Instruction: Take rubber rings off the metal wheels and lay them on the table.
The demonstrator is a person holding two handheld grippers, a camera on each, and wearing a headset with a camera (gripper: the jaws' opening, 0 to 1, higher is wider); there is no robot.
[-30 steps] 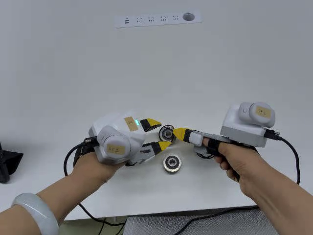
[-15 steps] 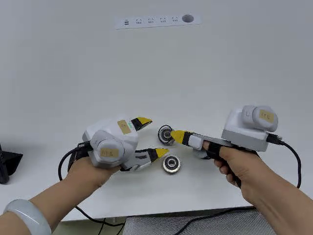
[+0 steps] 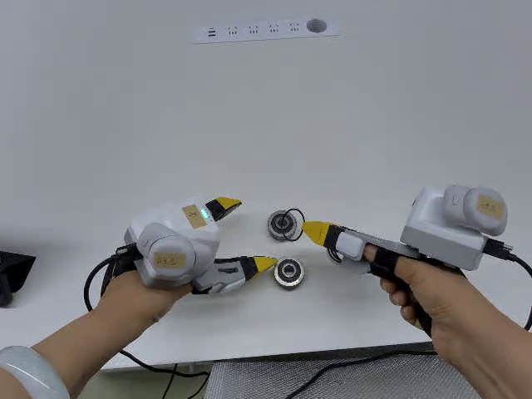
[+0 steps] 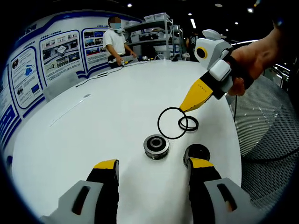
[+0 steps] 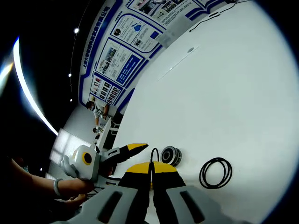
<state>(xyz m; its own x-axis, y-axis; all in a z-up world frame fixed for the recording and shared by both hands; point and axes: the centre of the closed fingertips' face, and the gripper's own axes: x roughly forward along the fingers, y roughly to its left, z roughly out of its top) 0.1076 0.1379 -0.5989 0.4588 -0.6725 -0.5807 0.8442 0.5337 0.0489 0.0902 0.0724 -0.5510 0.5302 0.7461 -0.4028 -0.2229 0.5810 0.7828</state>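
Broad bare table [image 3: 316, 320] beyond the fingertips, front edge close under both wrists. Left gripper [image 3: 245, 233] held level, jaws wide apart, one metal wheel [image 4: 156, 145] ahead between them, second wheel [image 4: 196, 151] just off one fingertip, partly hidden. Right gripper [image 3: 314, 231] facing it, jaws pinched tight on a thin rubber ring [image 4: 172, 122] beside the first wheel; laid rings [image 4: 188, 123] just behind that tip.

1. Left tool [image 3: 252, 233] has withdrawn leftward, jaws apart, clear of the metal wheel [image 3: 280, 224].
2. Right tool [image 3: 307, 228] has drawn back rightward, pulling one rubber ring [image 4: 158, 124] from that wheel.
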